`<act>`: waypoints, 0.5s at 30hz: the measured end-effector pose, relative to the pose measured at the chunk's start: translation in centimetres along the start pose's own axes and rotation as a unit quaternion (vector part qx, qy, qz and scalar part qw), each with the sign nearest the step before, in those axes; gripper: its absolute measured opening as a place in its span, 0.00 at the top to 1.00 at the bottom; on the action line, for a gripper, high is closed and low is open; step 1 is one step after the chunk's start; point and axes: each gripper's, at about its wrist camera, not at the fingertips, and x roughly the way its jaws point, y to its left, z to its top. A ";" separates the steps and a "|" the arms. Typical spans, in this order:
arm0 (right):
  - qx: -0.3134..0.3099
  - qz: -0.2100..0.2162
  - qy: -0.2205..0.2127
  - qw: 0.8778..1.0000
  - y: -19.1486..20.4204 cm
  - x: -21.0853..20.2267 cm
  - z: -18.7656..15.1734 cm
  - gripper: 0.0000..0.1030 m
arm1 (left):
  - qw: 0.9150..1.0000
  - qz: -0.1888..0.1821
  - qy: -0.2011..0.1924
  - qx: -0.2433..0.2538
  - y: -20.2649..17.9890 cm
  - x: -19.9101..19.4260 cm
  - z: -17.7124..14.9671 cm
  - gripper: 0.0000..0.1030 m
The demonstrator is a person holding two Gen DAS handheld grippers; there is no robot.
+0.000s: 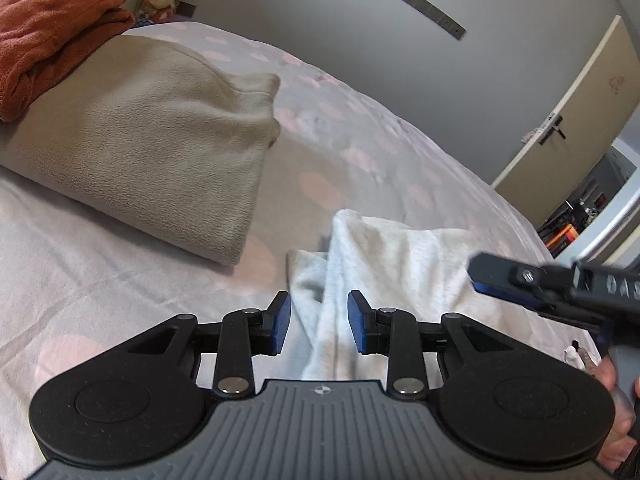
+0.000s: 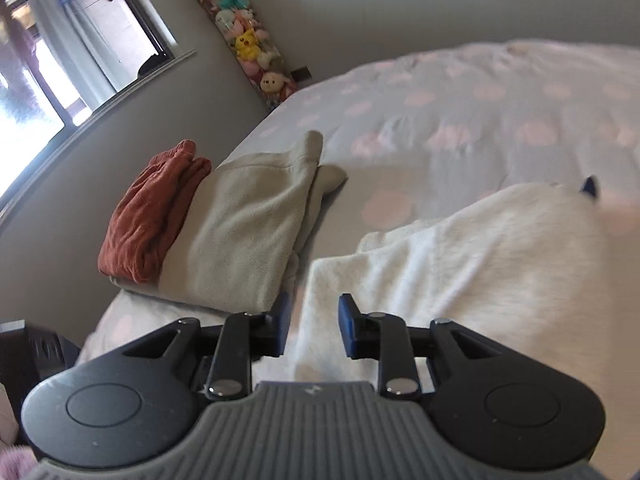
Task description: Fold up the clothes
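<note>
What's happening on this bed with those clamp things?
A person is folding clothes with a two-finger tool in each hand. The left tool and right tool are both open over a rumpled white fleece garment, gripping nothing. A beige garment already lies folded on the dotted bedspread, with a rust-orange garment on top of it.

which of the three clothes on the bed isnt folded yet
The white fleece garment, lying rumpled nearest the jaws. The beige one and rust one are folded and stacked.
</note>
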 end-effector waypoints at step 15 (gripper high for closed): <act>-0.034 -0.146 -0.026 0.988 -3.6 -11.1 -15.1 0.44 | 0.995 -0.053 0.069 -0.056 -1.9 -3.8 -3.6 0.40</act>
